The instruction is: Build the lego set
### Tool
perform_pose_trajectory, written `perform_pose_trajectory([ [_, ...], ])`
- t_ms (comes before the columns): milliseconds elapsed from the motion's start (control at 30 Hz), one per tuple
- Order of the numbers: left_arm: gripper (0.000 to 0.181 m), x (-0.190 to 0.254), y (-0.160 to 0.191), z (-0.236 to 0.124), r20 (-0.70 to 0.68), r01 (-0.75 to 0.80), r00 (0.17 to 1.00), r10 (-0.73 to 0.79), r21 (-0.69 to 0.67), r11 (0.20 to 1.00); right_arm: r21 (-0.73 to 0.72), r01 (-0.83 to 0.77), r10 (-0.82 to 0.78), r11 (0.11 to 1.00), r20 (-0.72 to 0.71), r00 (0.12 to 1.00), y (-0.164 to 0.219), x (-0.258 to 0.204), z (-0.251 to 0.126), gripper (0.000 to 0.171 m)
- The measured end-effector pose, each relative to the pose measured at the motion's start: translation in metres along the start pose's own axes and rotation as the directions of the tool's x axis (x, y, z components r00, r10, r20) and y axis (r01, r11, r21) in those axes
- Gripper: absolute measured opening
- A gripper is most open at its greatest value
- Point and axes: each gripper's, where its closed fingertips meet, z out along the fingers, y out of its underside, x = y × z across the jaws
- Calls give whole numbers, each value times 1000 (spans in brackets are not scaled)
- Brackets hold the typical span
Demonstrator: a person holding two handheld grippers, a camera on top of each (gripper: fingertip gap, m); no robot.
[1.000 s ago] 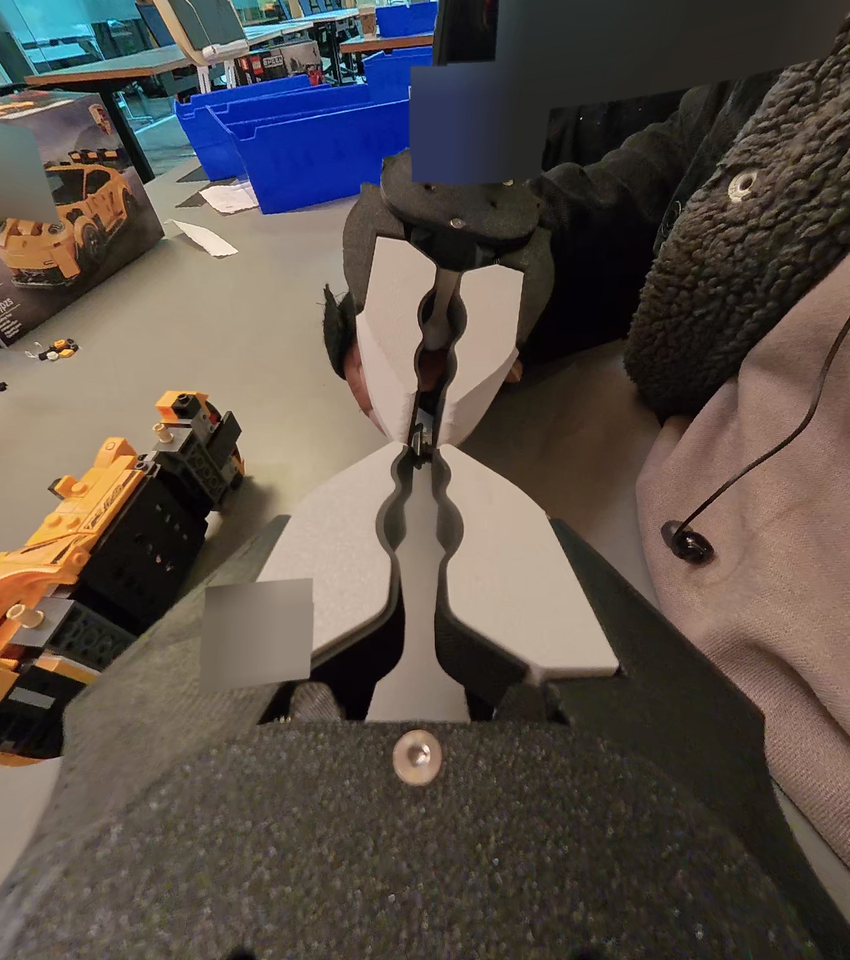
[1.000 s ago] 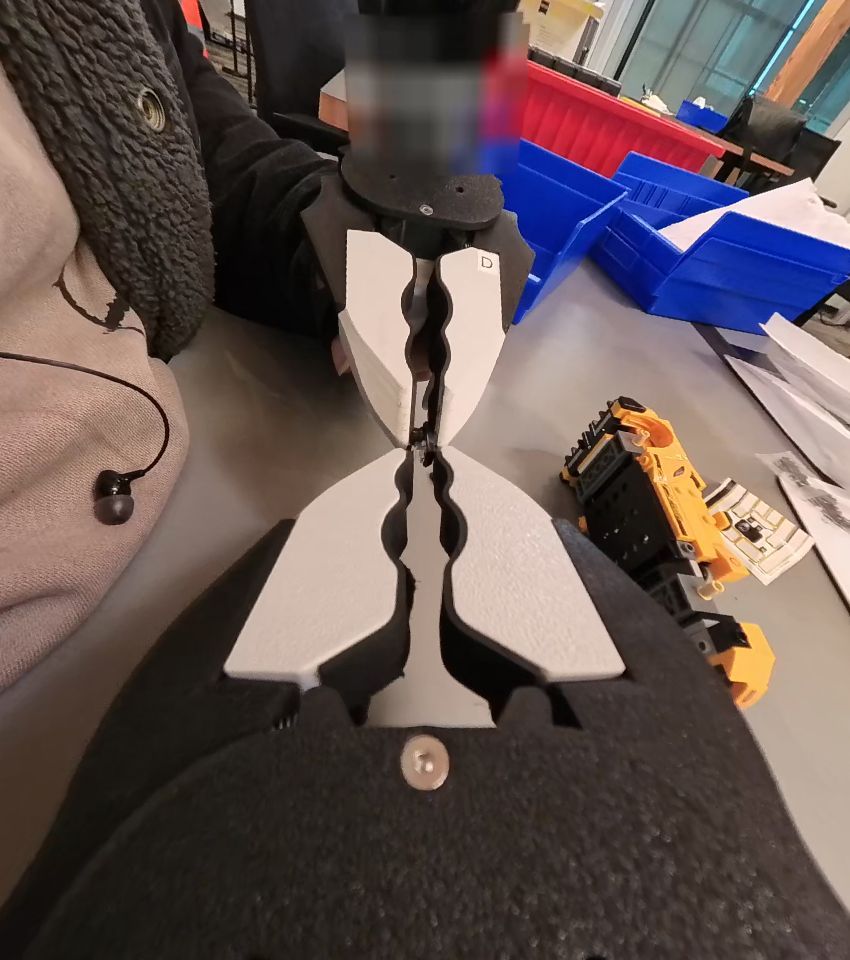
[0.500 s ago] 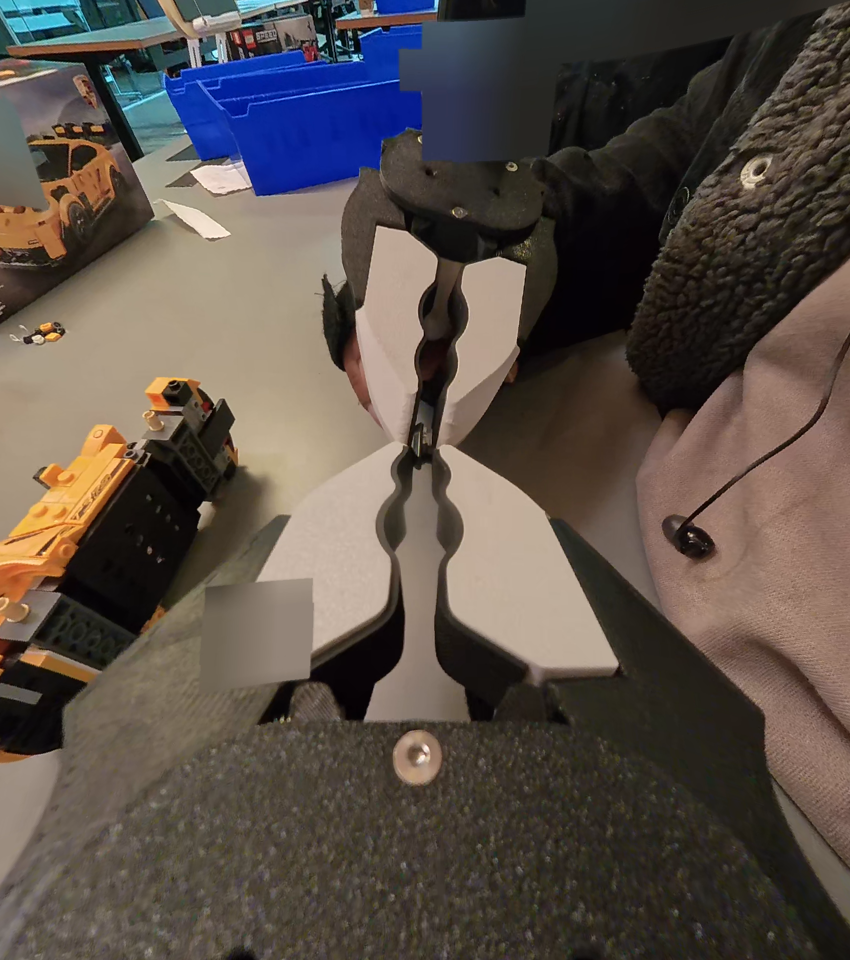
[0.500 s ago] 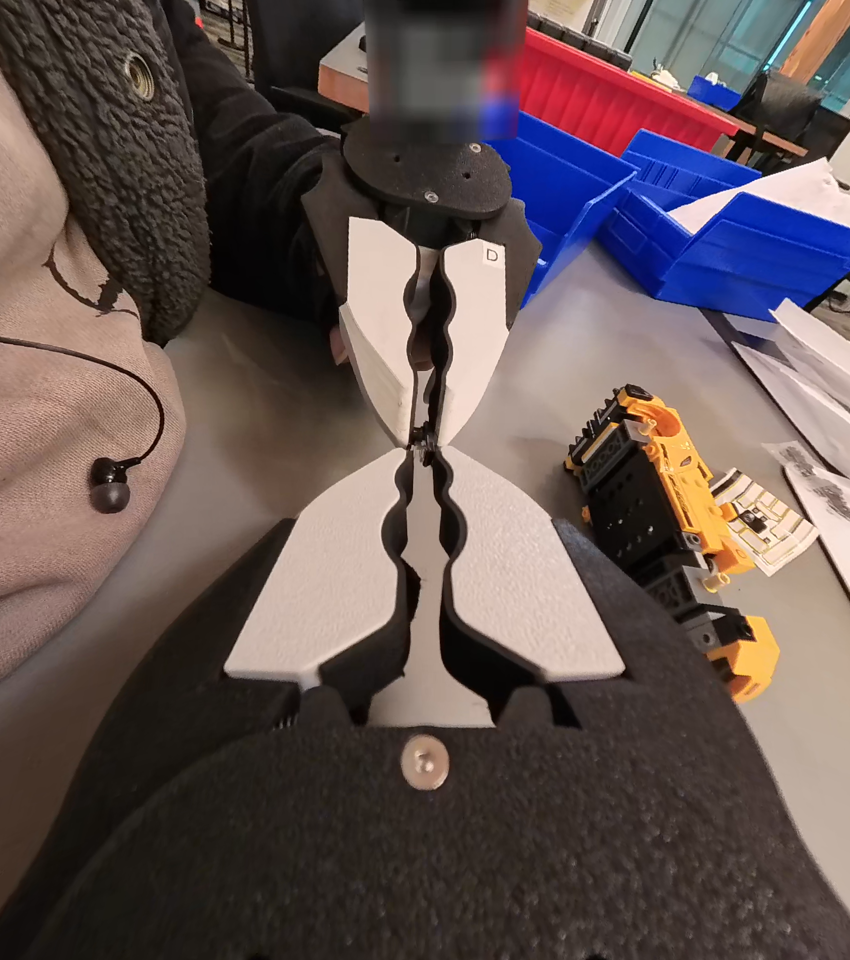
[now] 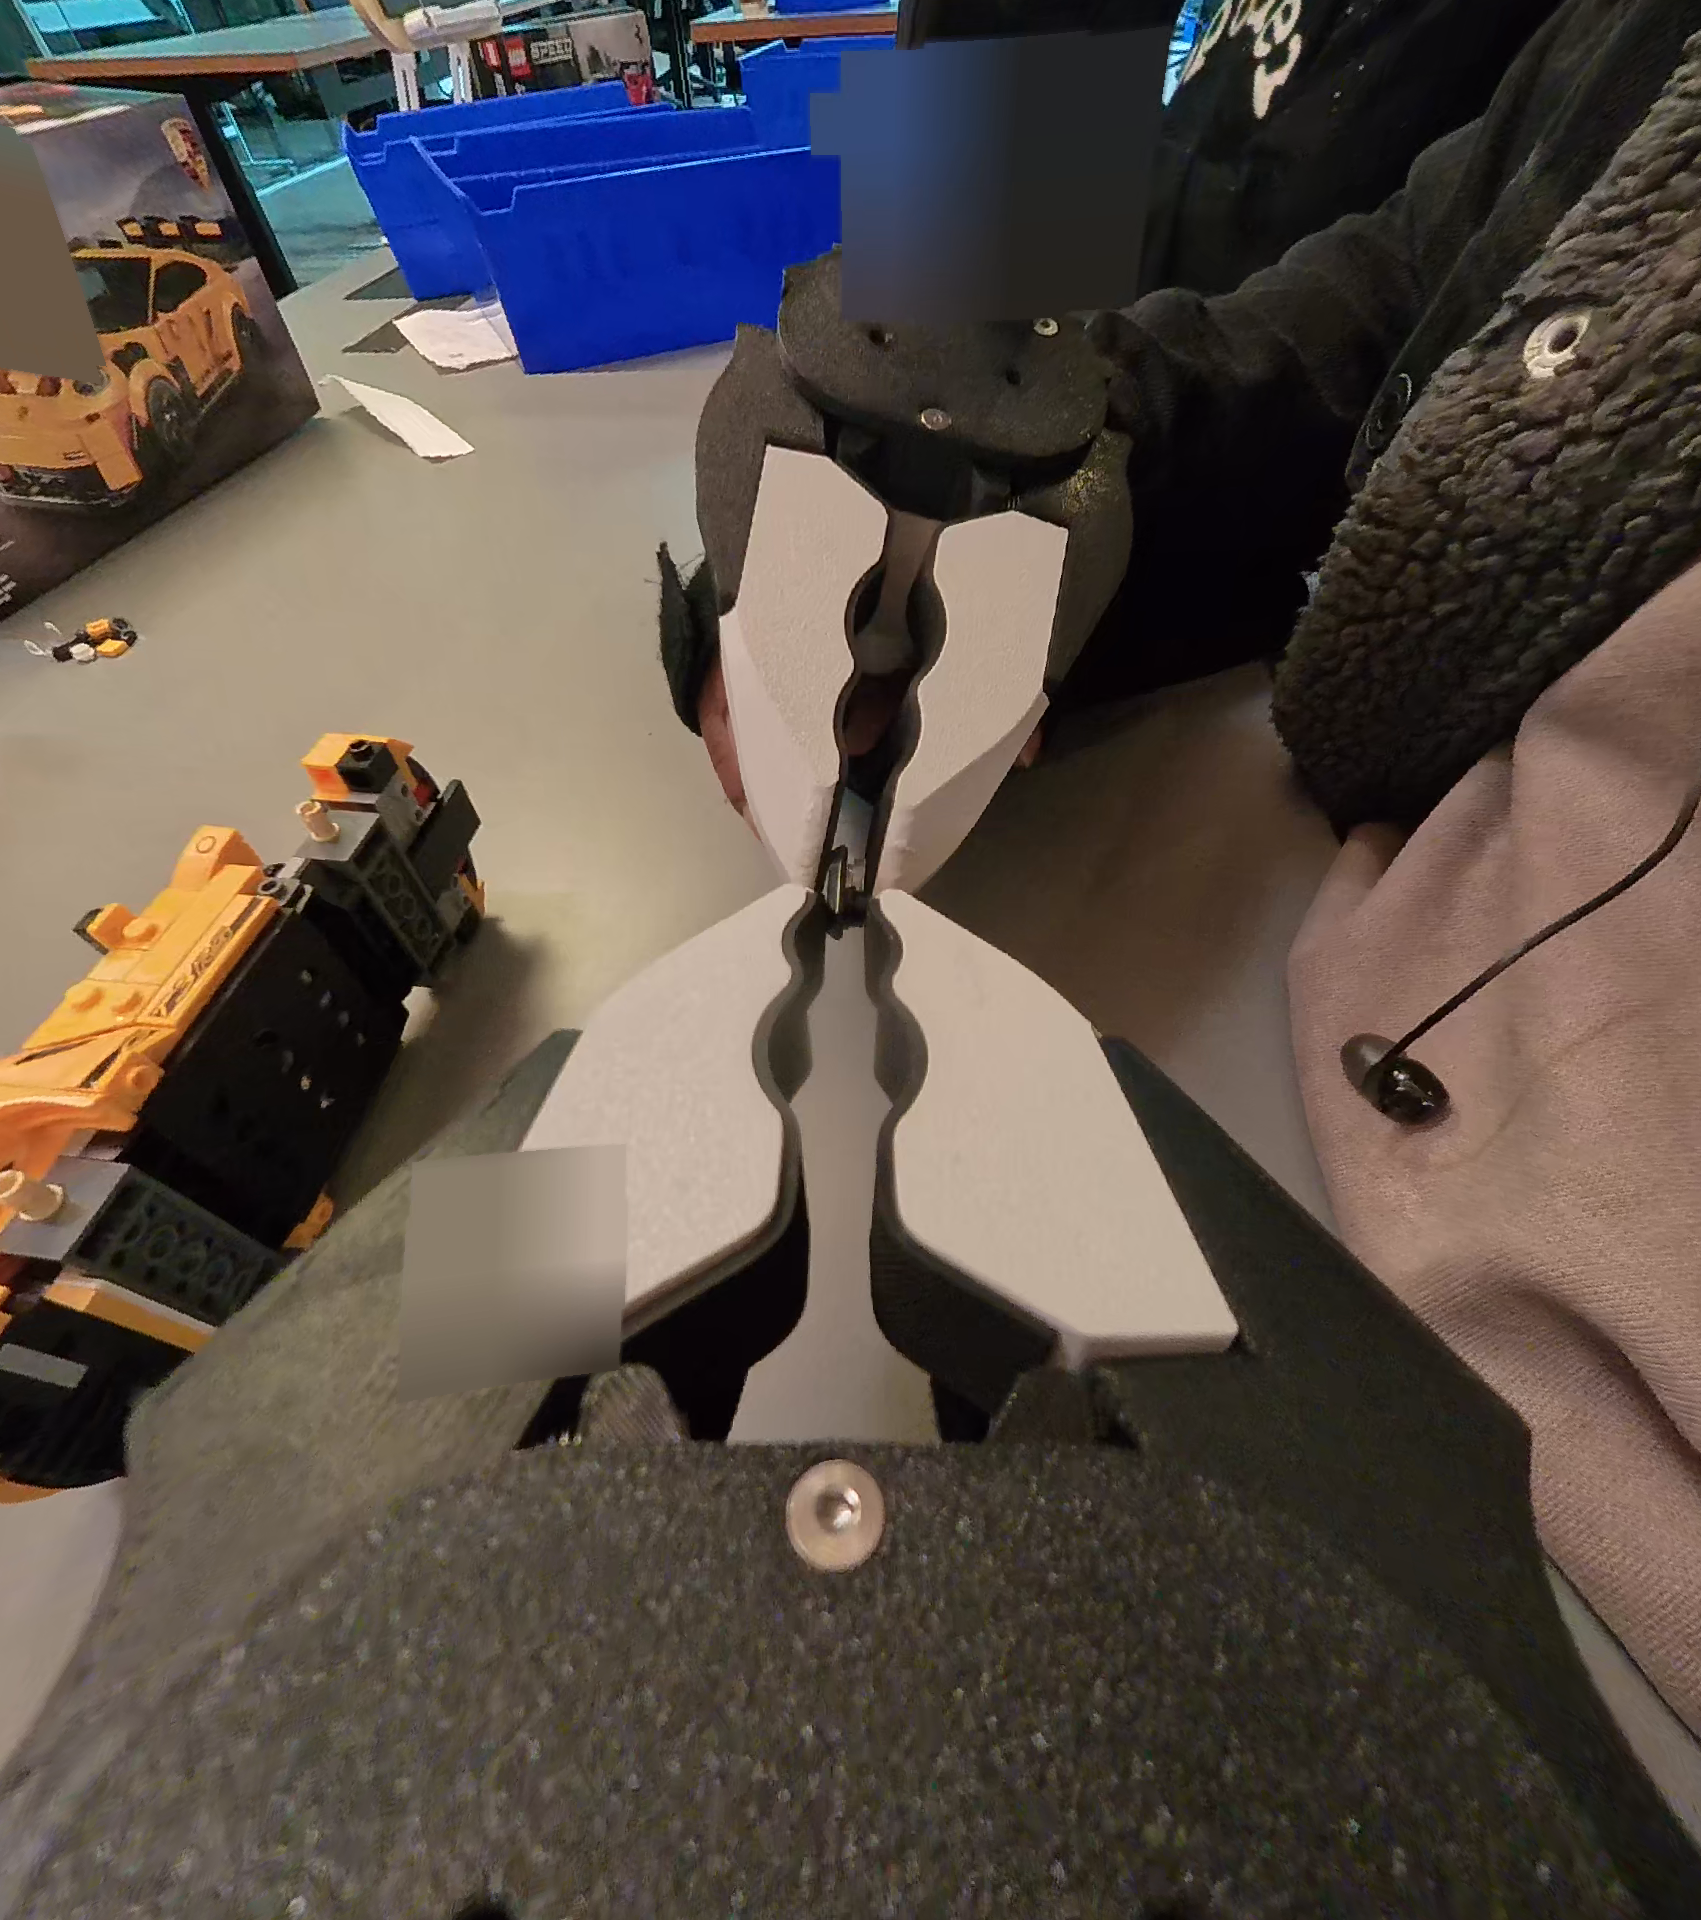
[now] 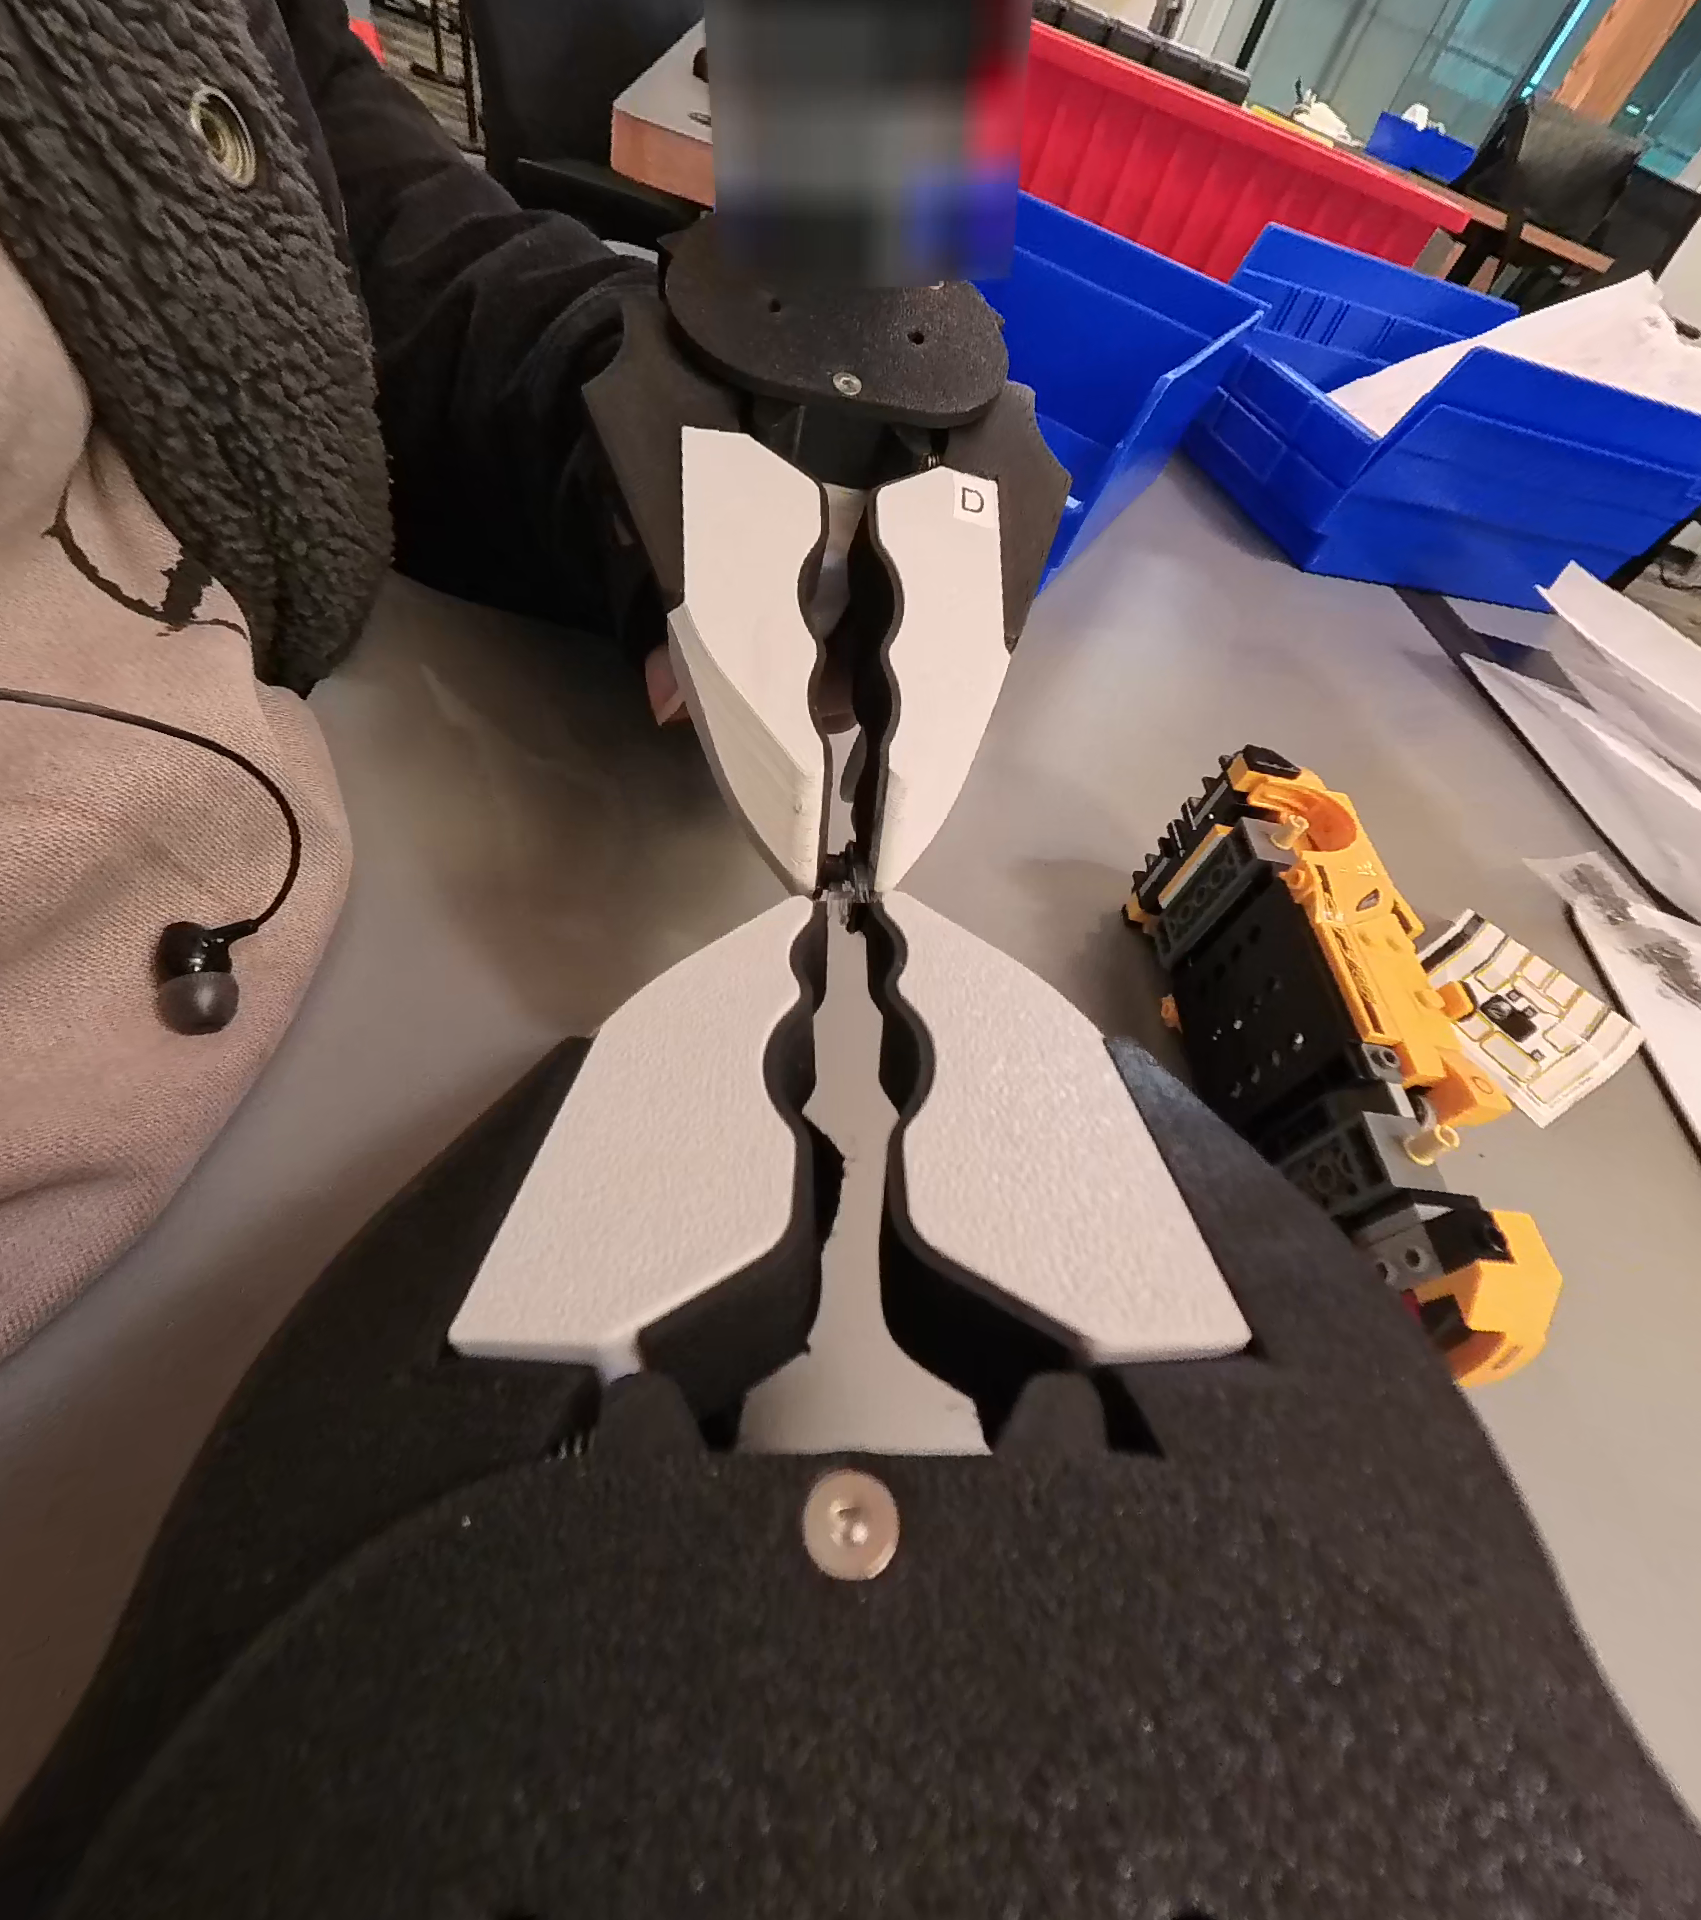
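Left wrist view — lego car lies left of left gripper.

set box: printed text, emblem | claw: lettered sticker | car: side lettering

Wrist views facing each other closely, sharing orange lego car

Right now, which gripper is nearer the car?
Left, slightly. The car lies just left of the left gripper; it sits a little farther right of the right gripper.
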Motion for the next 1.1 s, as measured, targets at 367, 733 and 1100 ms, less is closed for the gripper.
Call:
perform_pose_trajectory([
  [367, 7, 0, 1, 0, -3, 1, 1000, -2, -3, 1000, 41, -24, 23, 999, 7, 1000, -6, 2, -3, 8],
  [733, 7, 2, 0, 0, -10, -5, 1000, 5, -4, 1000, 11, -14, 14, 1000, 22, 1000, -1, -1, -1, 9],
  [1100, 7, 4, 2, 1, -21, -7, 1000, 7, -16, 1000, -3, -1, 1, 1000, 24, 1000, 2, -1, -1, 7],
])
